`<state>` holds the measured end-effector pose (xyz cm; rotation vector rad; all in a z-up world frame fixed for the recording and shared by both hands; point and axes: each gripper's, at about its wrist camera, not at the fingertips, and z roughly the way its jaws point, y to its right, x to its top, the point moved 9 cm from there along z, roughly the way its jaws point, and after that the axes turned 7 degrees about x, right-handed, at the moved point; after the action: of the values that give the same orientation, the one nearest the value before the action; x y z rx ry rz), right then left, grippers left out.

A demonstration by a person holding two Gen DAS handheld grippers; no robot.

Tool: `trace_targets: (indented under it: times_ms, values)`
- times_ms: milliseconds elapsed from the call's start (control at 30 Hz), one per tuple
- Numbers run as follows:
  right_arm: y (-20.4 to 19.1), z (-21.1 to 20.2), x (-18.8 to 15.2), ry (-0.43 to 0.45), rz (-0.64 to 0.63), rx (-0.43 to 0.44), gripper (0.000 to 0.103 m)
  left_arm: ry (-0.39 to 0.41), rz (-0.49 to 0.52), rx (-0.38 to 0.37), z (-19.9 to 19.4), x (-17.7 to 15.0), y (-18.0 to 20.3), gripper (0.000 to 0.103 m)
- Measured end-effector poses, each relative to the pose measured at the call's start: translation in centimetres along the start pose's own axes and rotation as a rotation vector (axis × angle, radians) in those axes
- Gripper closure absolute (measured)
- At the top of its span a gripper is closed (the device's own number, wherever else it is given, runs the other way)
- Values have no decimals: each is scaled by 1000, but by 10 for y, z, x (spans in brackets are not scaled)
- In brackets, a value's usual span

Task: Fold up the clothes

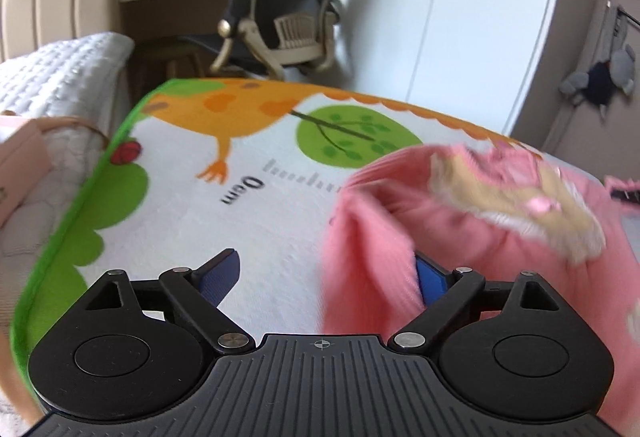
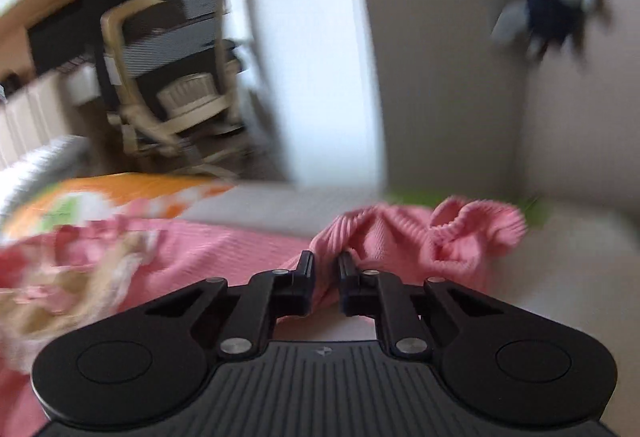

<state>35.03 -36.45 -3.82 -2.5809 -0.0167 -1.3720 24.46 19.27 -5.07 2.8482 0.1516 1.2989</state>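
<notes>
Spreading wide, the left gripper [image 1: 326,273] holds its jaws open over the cartoon play mat [image 1: 240,197], with the pink ribbed garment [image 1: 500,237] draped against the inner face of its right finger. Farther right, the right gripper [image 2: 326,269] has its jaws clamped on a bunched fold of that garment [image 2: 400,233].

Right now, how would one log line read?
left tool: open, beside pink garment | right tool: shut on pink garment | surface: cartoon mat
</notes>
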Motion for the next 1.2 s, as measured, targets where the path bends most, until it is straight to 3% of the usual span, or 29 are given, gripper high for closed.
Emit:
trace_targets:
  times_ms: [67, 167, 233, 300, 433, 467, 533, 567, 633, 733, 833, 900, 967, 1067, 1100, 1133, 1167, 1200]
  values:
    - [9, 3, 8, 3, -27, -35, 91, -26, 8, -26, 5, -5, 6, 10]
    - [8, -2, 6, -11, -30, -14, 87, -57, 57, -75, 9, -12, 23, 22]
    - [0, -13, 0, -8, -61, 1, 77, -66, 107, -88, 9, -15, 36, 42]
    - [-15, -25, -8, -12, -87, 27, 73, -49, 169, -20, 6, -12, 42, 94]
    - [-34, -70, -27, -30, -154, 89, 72, 128, 325, 171, -10, 32, 34, 94]
    - [-38, -79, -30, -28, -176, 91, 69, 174, 351, 216, -13, 45, 29, 88]
    - [-48, -95, -37, -23, -235, 93, 62, 230, 367, 344, -8, 67, 4, 64]
    - [-54, -101, -41, -22, -262, 96, 57, 229, 355, 410, -1, 71, -10, 42]
    - [-67, -113, -49, -25, -320, 111, 52, 192, 297, 484, 11, 70, -36, 39]
    - [-90, -140, -69, -46, -423, 161, 44, 125, 199, 435, 10, 48, -48, 33]
    - [-118, -170, -98, -100, -521, 259, 36, 129, 205, 301, -18, 21, -21, 19]
    - [-143, -188, -124, -155, -575, 367, 36, 135, 243, 170, -43, 1, 15, 10]
    - [-164, -200, -145, -193, -611, 456, 36, 141, 293, 40, -68, -19, 54, 10]
    - [-185, -202, -170, -235, -698, 481, 37, 152, 414, -138, -100, -50, 122, 10]
    - [-188, -199, -175, -234, -726, 457, 42, 154, 458, -195, -110, -61, 144, 10]
    - [-187, -197, -174, -227, -714, 458, 55, 150, 514, -241, -116, -75, 168, 10]
    - [-187, -195, -172, -219, -702, 457, 91, 151, 571, -270, -119, -87, 189, 10]
    - [-185, -191, -166, -214, -690, 431, 101, 155, 626, -278, -121, -97, 207, 10]
